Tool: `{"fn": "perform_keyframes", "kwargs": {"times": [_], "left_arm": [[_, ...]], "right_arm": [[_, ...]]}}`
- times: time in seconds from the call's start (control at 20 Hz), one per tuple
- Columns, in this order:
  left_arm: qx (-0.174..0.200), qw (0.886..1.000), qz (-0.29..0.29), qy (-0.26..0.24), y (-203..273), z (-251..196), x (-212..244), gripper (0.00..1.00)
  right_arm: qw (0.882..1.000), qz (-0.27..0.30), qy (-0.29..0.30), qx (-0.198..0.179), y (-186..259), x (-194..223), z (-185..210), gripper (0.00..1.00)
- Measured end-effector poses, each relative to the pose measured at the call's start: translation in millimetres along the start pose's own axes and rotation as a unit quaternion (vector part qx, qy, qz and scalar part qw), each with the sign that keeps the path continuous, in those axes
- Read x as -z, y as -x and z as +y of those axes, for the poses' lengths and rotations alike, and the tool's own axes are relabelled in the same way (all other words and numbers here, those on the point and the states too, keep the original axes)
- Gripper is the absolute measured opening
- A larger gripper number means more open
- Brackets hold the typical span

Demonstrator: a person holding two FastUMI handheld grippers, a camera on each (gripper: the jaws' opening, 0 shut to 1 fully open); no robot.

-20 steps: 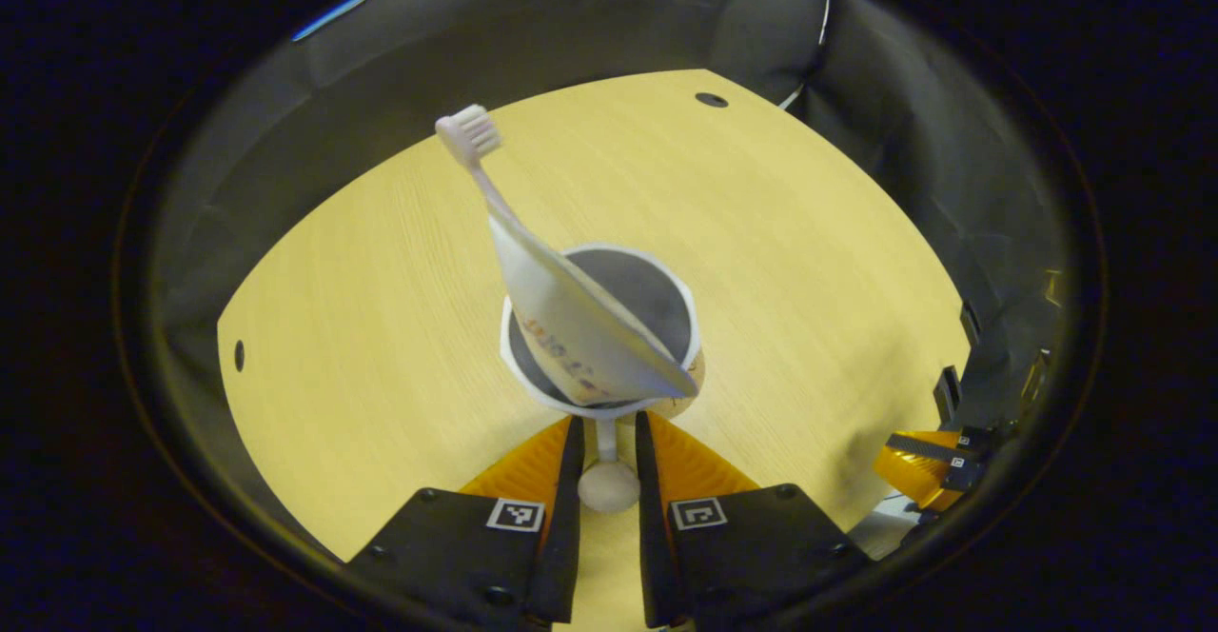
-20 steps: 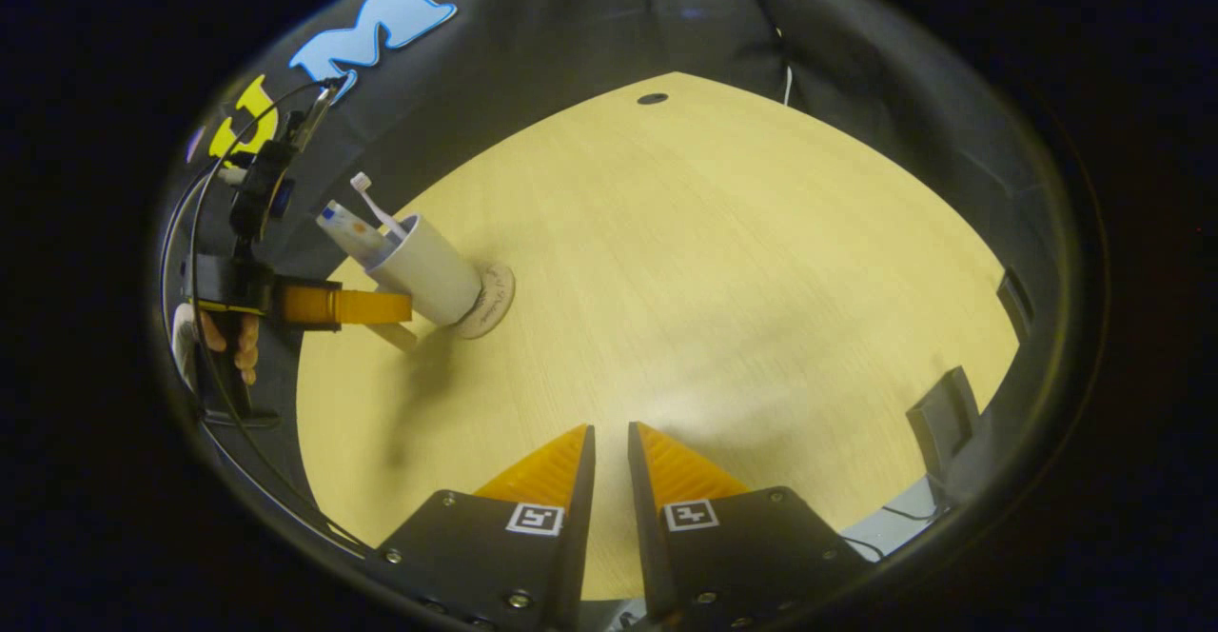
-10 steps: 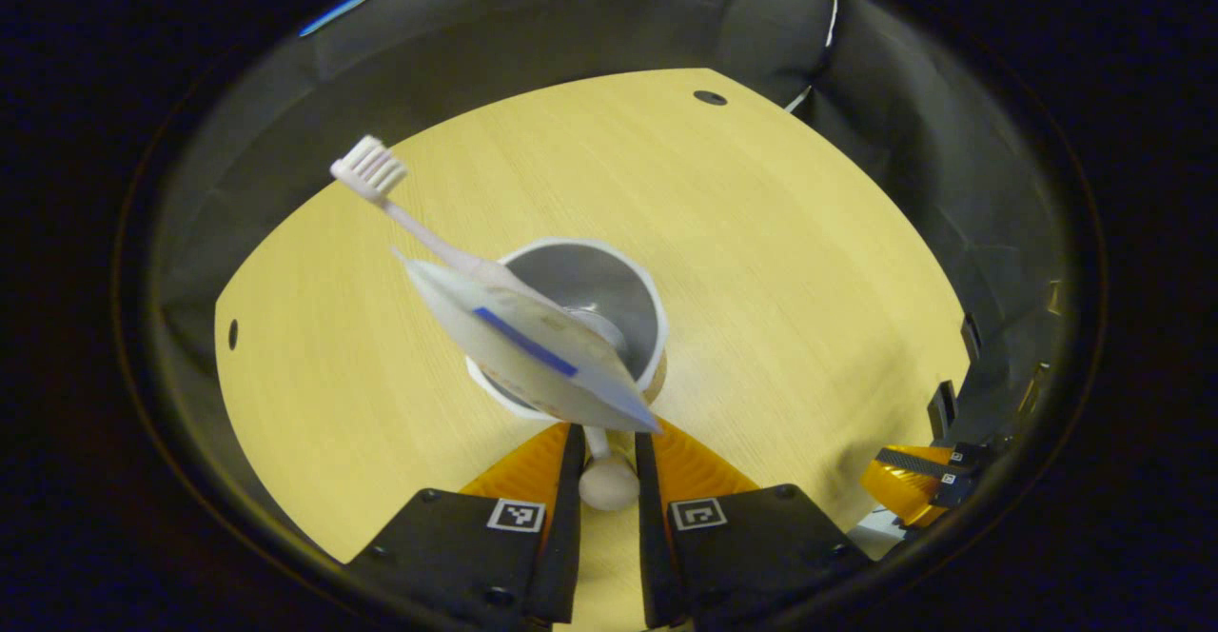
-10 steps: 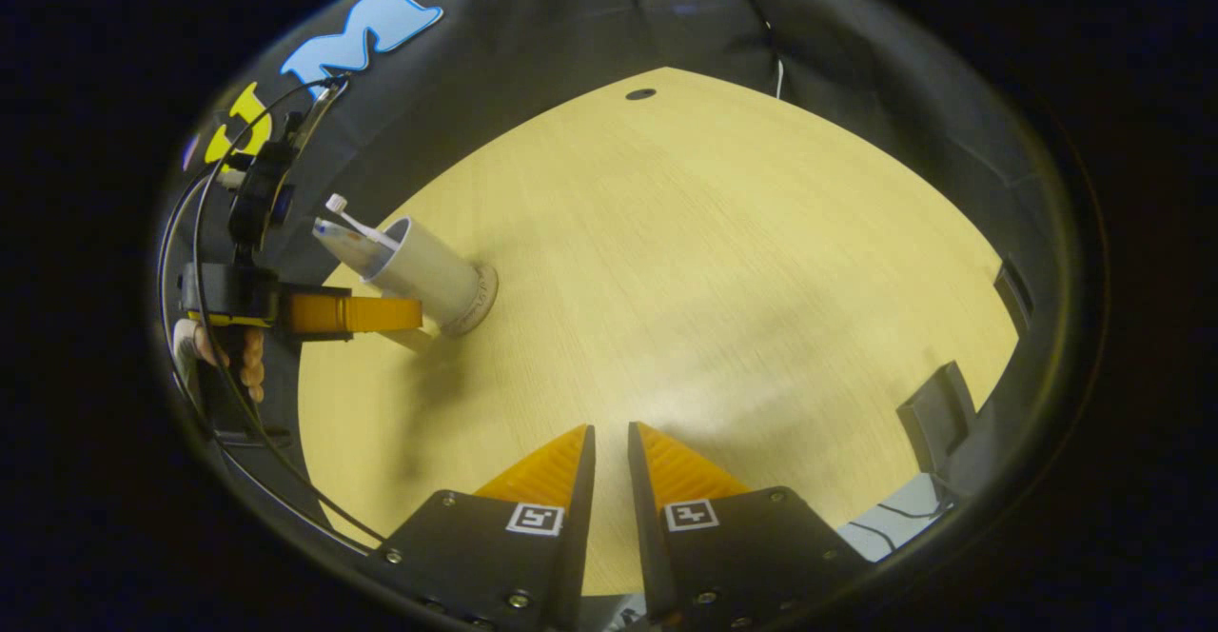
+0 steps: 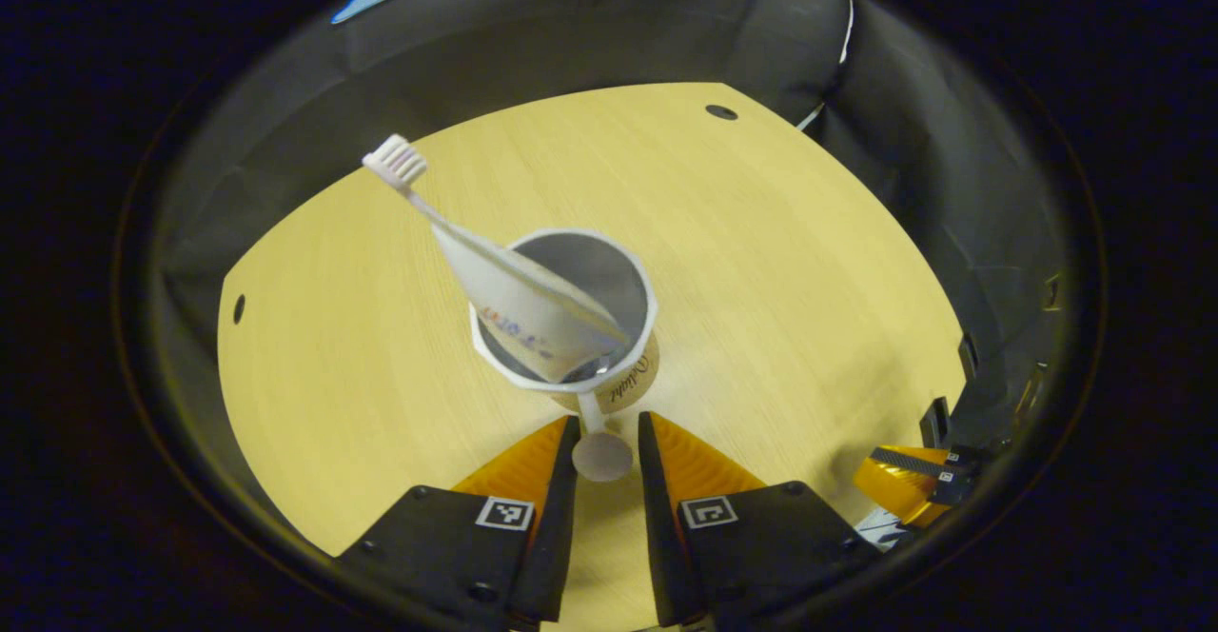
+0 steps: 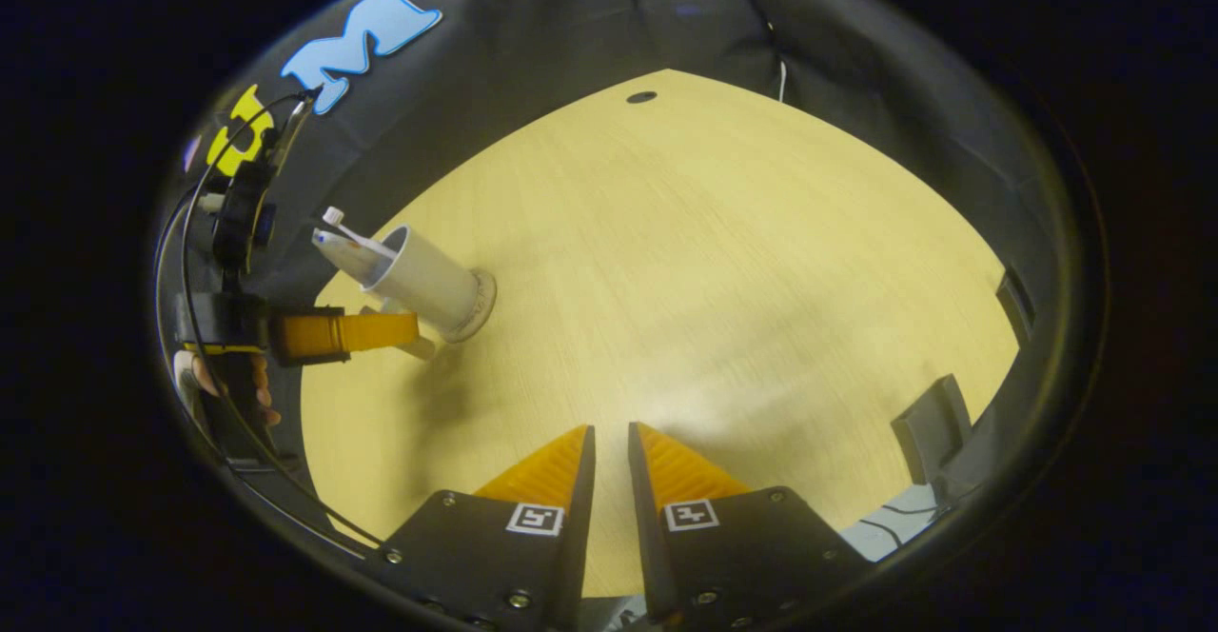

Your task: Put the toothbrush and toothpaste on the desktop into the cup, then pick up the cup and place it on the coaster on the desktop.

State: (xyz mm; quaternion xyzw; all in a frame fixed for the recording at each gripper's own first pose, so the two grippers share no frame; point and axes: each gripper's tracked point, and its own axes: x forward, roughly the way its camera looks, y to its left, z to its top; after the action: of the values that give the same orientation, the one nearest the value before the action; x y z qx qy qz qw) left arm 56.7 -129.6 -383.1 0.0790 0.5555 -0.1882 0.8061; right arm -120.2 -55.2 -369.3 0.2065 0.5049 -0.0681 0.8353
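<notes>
The cup (image 5: 571, 313) stands on the coaster (image 5: 630, 386) on the worktop (image 5: 799, 261), holding the toothbrush (image 5: 400, 164) and the toothpaste (image 5: 519, 304), both leaning out over its rim. The left tongs (image 5: 605, 442) sit slightly parted around the cup's knobbed handle; whether both fingers press it, I cannot tell. The tube and the coaster carry print too small to read. The right tongs (image 6: 609, 456), nearly closed and holding nothing, hover well apart from the cup.

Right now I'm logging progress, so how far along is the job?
Done: the toothbrush and toothpaste stand in the cup. In hand: the left gripper flanks the cup's handle, and the cup sits on the coaster. Left: letting go and backing off. The right gripper is idle over the desktop.
</notes>
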Motion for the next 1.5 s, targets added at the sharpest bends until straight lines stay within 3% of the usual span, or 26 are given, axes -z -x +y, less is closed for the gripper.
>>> {"fn": "perform_keyframes", "kwargs": {"times": [0.2, 0.45, 0.75, 0.95, 1.2, 1.25, 1.3, 1.4, 1.45, 1.5], "left_arm": [[0.005, 1.000, -0.024, 0.013, 16.4, 2.9, 12.5, 0.42], [-0.006, 0.997, -0.062, 0.054, 47.4, 16.0, 26.6, 0.42], [-0.044, 0.983, -0.145, 0.102, 103.9, 49.8, 8.5, 0.42], [-0.053, 0.968, -0.210, 0.127, 164.0, 63.3, -20.6, 0.41], [-0.041, 0.936, -0.318, 0.142, 255.9, 63.9, -83.5, 0.42], [-0.043, 0.927, -0.344, 0.143, 278.4, 64.9, -97.3, 0.41], [-0.049, 0.916, -0.372, 0.142, 294.9, 67.7, -109.5, 0.41], [-0.060, 0.892, -0.425, 0.139, 336.3, 75.2, -135.7, 0.41], [-0.062, 0.881, -0.449, 0.134, 356.7, 77.4, -146.9, 0.42], [-0.067, 0.870, -0.471, 0.127, 375.8, 82.2, -154.9, 0.41]], "right_arm": [[0.999, 0.005, 0.036, -0.014, 3.5, -10.4, 5.6, 0.24], [0.995, -0.005, 0.095, -0.035, 0.2, -36.1, 42.7, 0.24], [0.986, -0.076, 0.131, -0.064, 18.8, -100.8, 92.4, 0.24], [0.971, -0.141, 0.173, -0.080, 44.2, -148.8, 128.5, 0.24], [0.938, -0.258, 0.214, -0.089, 103.1, -213.8, 175.6, 0.24], [0.931, -0.280, 0.216, -0.092, 117.7, -224.4, 185.2, 0.20], [0.922, -0.305, 0.221, -0.095, 133.4, -236.9, 194.2, 0.24], [0.902, -0.349, 0.232, -0.102, 163.9, -258.0, 210.3, 0.20], [0.893, -0.367, 0.238, -0.105, 179.4, -267.3, 217.8, 0.27], [0.884, -0.386, 0.241, -0.110, 195.8, -276.2, 225.4, 0.24]]}}
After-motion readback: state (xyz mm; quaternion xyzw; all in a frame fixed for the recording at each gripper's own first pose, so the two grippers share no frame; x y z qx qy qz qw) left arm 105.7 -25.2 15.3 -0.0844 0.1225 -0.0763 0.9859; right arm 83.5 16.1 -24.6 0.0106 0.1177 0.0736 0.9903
